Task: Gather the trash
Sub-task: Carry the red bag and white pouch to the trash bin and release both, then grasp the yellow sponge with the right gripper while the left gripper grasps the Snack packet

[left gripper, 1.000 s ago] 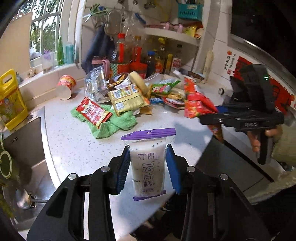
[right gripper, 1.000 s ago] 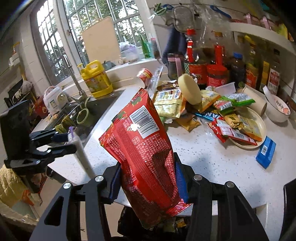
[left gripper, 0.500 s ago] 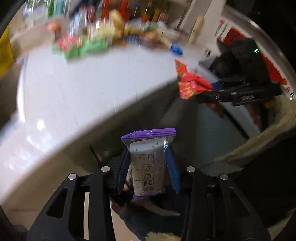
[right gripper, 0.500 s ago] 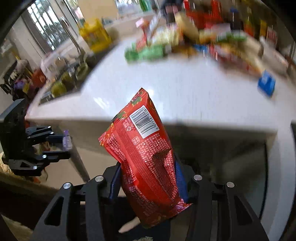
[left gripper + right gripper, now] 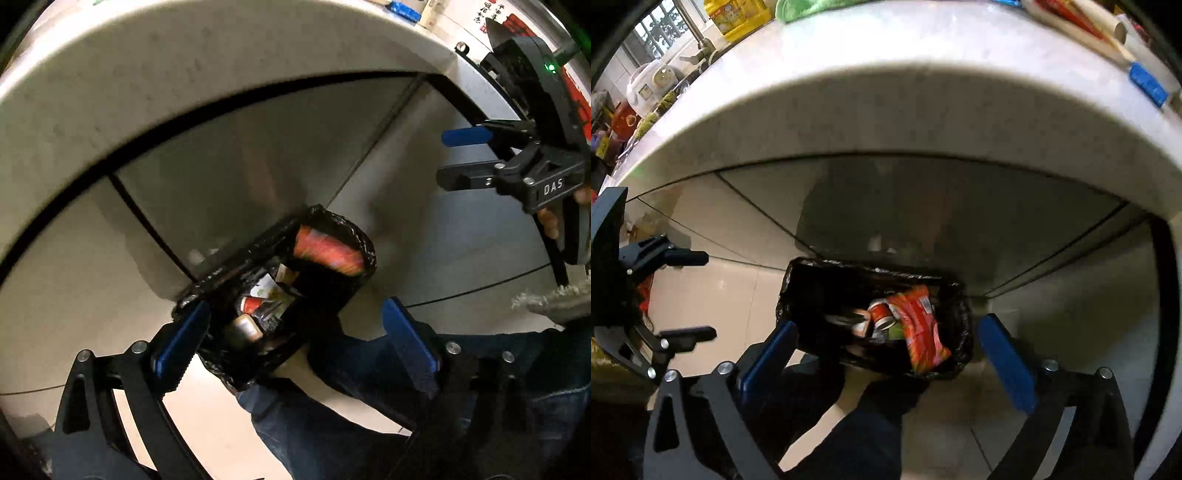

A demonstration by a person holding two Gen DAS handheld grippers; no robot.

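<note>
Stuff deep in the black-lined trash bin (image 5: 875, 317) is a dark, blurry jumble; only a red snack bag (image 5: 919, 325) and a can (image 5: 881, 314) read clearly. Left gripper (image 5: 291, 336) and right gripper (image 5: 886, 347) both have jaws opening wide, nothing between them. The bin sits on the floor below both, under the counter edge (image 5: 886, 122).

One black-lined trash bin (image 5: 827, 284) below both tools, one red snack bag (image 5: 919, 325) and one can (image 5: 881, 314) inside
</note>
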